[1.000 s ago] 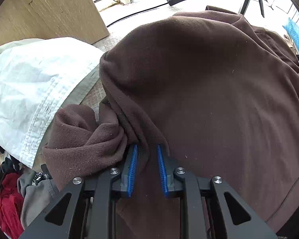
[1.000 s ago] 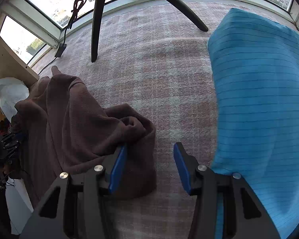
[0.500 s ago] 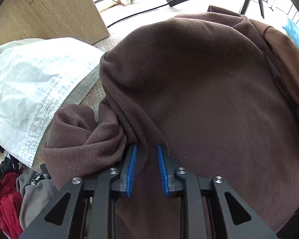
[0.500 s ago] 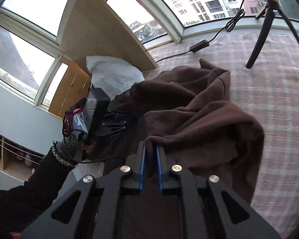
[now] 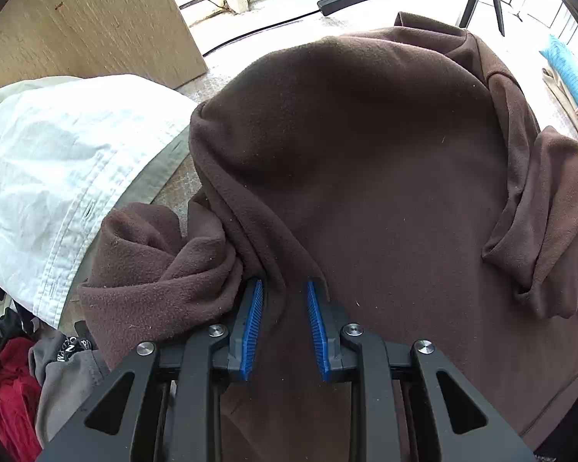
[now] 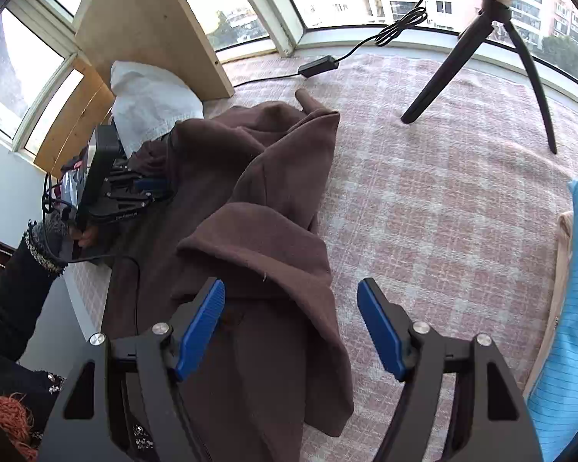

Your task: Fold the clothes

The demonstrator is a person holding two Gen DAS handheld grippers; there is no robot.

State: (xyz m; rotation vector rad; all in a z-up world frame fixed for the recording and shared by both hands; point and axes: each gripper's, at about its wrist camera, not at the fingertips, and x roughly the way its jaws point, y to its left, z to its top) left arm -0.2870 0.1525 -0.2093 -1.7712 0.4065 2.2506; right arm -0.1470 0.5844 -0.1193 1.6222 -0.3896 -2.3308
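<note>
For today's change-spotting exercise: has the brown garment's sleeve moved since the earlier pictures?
Yes. In the left wrist view the sleeve now lies folded inward across the brown garment, nearer the white cloth than before. The right gripper has let go, jaws open.

Bare checked rug (image 6: 435, 208) lies open; tripod (image 6: 493, 61) (far side) blocks beyond.

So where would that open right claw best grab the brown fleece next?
Probably the folded-over sleeve of the brown fleece, at its cuff edge. That flap lies raised just ahead of the open right gripper, so coming straight forward and low would let the fingers straddle the fold.
</note>
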